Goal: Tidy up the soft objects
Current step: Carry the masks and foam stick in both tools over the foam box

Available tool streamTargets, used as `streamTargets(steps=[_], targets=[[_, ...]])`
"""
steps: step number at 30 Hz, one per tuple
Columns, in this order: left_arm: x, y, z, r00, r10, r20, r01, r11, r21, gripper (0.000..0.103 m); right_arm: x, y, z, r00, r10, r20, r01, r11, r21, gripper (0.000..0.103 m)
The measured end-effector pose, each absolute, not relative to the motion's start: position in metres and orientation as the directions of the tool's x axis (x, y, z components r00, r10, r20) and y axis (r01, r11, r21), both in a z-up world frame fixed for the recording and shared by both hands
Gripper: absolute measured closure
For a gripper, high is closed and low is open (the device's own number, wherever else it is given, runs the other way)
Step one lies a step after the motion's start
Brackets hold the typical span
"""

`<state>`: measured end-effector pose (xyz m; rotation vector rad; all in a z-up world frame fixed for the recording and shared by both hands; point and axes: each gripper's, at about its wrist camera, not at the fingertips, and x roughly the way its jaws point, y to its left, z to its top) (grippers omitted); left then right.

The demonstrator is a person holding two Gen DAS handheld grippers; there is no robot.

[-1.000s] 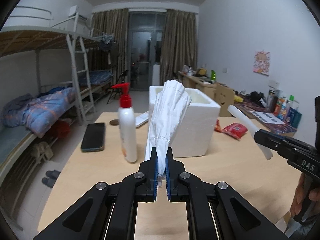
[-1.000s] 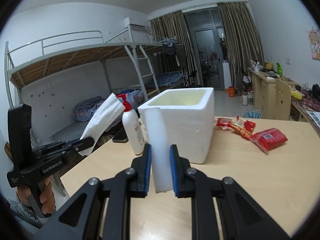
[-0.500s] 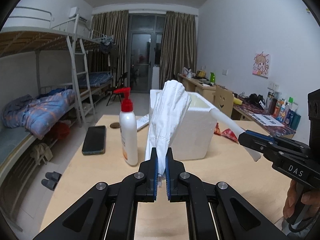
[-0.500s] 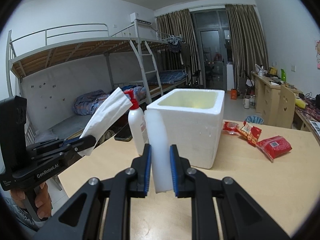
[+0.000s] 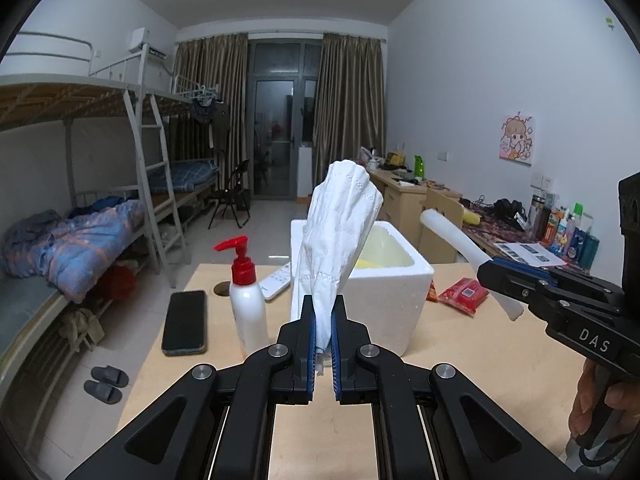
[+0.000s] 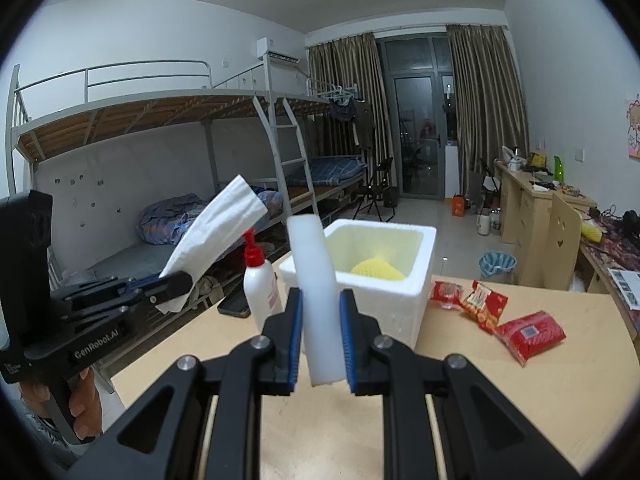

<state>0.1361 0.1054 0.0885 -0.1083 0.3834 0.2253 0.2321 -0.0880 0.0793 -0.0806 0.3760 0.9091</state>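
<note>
A: We start with the table [image 5: 472, 364], light wood, running away from us toward the far door; on it stands the foam box [image 6: 404, 304], open at the top, near the middle.

B: We see a yellow mesh piece [image 6: 376, 269] lying inside the box, low against its far wall; we cannot tell what it is beyond that.

A: Left of the box, just beside it, stands the pump bottle [image 5: 247, 309], white with a red head, upright; left of that lies the phone [image 5: 185, 322], flat and face up; a white remote [image 5: 276, 280] lies behind the bottle, against the box's left side.

B: Right of the box we see the red packets [image 6: 530, 334] lying flat, apart from it.

A: Now what we hold; the left gripper [image 5: 322, 344] has its fingers pinched on the lower end of the cloth [image 5: 340, 232], white and crumpled, which stands upright in front of the box, clear of the table.

B: The right gripper [image 6: 321, 344] has its fingers pressed on the foam strip [image 6: 316, 284], white and flat, held upright just near of the box's left corner; its top rises above the rim; its lower end hangs below the pads, off the table.
</note>
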Motion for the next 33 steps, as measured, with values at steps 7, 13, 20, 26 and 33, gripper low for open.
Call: streamTargets(steps=[7, 13, 20, 26, 33], targets=[[0.152, 0.112, 0.1, 0.903, 0.205, -0.377, -0.244, 0.968, -0.058, 0.096, 0.241, -0.085, 0.094, 0.565, 0.754, -0.334, -0.78, 0.621, 0.082, 0.082], [0.167, 0.12, 0.104, 0.898, 0.198, -0.392, -0.241, 0.969, -0.062, 0.096, 0.252, -0.081, 0.101, 0.545, 0.77, -0.332, -0.789, 0.605, 0.108, 0.081], [0.184, 0.121, 0.107, 0.896, 0.186, -0.403, -0.225, 0.973, -0.053, 0.096, 0.268, -0.07, 0.101, 0.552, 0.753, -0.357, -0.775, 0.622, 0.113, 0.081], [0.207, 0.127, 0.108, 0.893, 0.18, -0.412, -0.218, 0.975, -0.046, 0.096, 0.287, -0.064, 0.099, 0.531, 0.754, -0.386, -0.773, 0.618, 0.145, 0.081], [0.23, 0.129, 0.109, 0.891, 0.171, -0.421, -0.207, 0.977, -0.042, 0.096, 0.299, -0.057, 0.106, 0.532, 0.75, -0.392, -0.774, 0.619, 0.134, 0.081]])
